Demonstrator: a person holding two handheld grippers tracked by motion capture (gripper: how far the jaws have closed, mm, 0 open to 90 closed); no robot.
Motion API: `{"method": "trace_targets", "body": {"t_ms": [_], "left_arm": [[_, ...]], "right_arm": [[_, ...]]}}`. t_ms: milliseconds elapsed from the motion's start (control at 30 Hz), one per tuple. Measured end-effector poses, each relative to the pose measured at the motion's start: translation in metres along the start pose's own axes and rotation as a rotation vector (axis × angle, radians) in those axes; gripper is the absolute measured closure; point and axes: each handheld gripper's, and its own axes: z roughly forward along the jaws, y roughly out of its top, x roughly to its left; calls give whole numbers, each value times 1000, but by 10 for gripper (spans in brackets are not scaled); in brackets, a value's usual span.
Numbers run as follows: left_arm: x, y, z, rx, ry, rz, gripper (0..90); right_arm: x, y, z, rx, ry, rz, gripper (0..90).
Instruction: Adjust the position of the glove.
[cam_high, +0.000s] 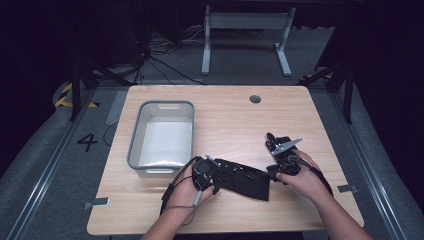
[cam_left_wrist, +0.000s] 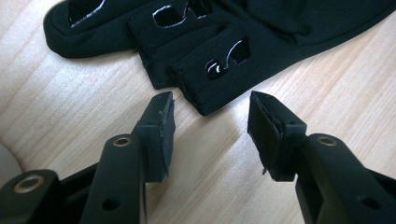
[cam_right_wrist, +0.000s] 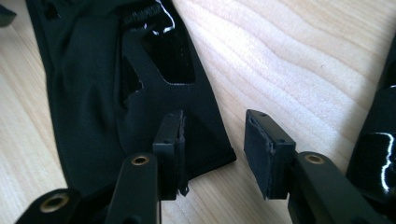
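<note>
Both grippers, left gripper (cam_left_wrist: 210, 128) and right gripper (cam_right_wrist: 212, 149), hang wide open over the folded black fabric garment (cam_high: 240, 178) lying flat on the light wooden table (cam_high: 230, 115), apparently released; next likely regrasp 2 corners.

- A grey plastic bin (cam_high: 161, 134) sits on the left half of the wooden tabletop (cam_high: 230, 120) — nothing shows inside it.
- A round cable hole (cam_high: 255, 99) is cut near the tabletop's far edge.
- A white table frame (cam_high: 246, 35) stands on the grey floor (cam_high: 45, 165) beyond, with black cables (cam_high: 160, 55) beside it.
- Yellow-black hazard tape (cam_high: 65, 95) and a painted "4" (cam_high: 87, 142) mark the floor at left.
</note>
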Motion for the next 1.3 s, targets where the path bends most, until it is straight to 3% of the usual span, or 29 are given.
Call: {"method": "trace_targets", "body": {"t_ms": [133, 233, 267, 400, 567, 633, 833, 967, 1300], "left_arm": [[-1, 1, 0, 3, 21, 13, 562], [-2, 1, 0, 9, 37, 16, 655], [-3, 1, 0, 11, 61, 23, 694], [-3, 1, 0, 16, 79, 33, 764], [-5, 1, 1, 9, 79, 44, 856], [-6, 2, 2, 5, 98, 56, 896], [-8, 2, 0, -1, 98, 68, 900], [-12, 1, -11, -35, 91, 73, 900], [-29, 1, -30, -54, 74, 112, 900]], "right_arm": [[4, 1, 2, 5, -14, -20, 612], [7, 2, 2, 17, -16, -48, 666], [9, 2, 3, 19, -25, -54, 684], [11, 4, 3, 30, -27, -82, 725], [12, 4, 3, 33, -25, -82, 754], [13, 4, 4, 35, -30, -84, 777], [14, 4, 3, 29, -35, -95, 851], [14, 5, -1, 5, -45, -103, 873], [24, 8, -21, -98, -86, -152, 878]]}}
